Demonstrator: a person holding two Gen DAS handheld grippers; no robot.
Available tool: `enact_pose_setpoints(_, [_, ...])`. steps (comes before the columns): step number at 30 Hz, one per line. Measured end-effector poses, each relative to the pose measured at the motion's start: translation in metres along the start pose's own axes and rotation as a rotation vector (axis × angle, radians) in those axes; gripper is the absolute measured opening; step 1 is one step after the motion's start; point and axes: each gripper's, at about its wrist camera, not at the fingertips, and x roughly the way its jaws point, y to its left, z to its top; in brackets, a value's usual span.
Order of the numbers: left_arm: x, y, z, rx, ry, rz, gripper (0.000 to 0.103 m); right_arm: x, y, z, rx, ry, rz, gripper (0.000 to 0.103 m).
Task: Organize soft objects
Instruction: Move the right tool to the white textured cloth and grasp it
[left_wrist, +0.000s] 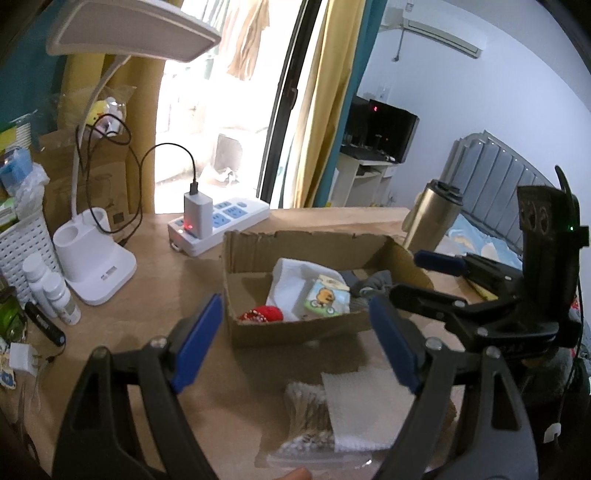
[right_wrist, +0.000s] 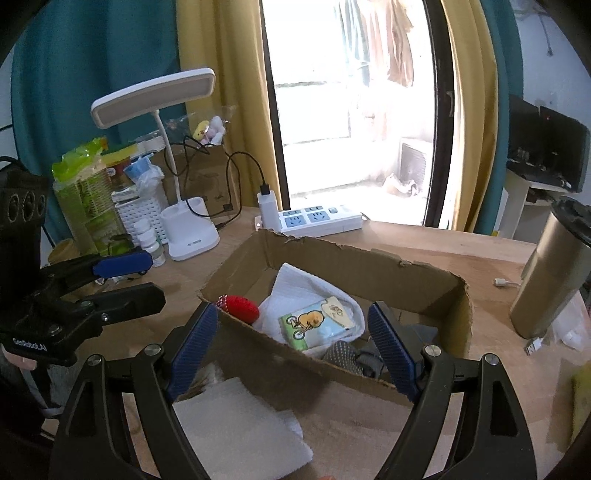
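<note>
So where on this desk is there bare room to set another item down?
Bare wood lies between the lamp base and the cardboard box, and between the box and the steel tumbler. Inside the box, the far left corner is free. The desk's left edge is crowded with a white basket and bottles.

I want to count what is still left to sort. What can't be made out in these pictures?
- Grey items in the cardboard box: right wrist view, half hidden by the right gripper finger.
- Brown bundle: left wrist view, blurred, partly under the white pad.
- White pad: right wrist view, cut off at the bottom edge.
</note>
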Motion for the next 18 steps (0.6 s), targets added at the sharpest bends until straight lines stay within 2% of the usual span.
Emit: enact_pose_setpoints(18, [-0.025,-0.009,-0.023,-0.011,-0.003,0.006,0.083,-0.027,0.012,-0.023,0.005,0.0,-0.007,0.086])
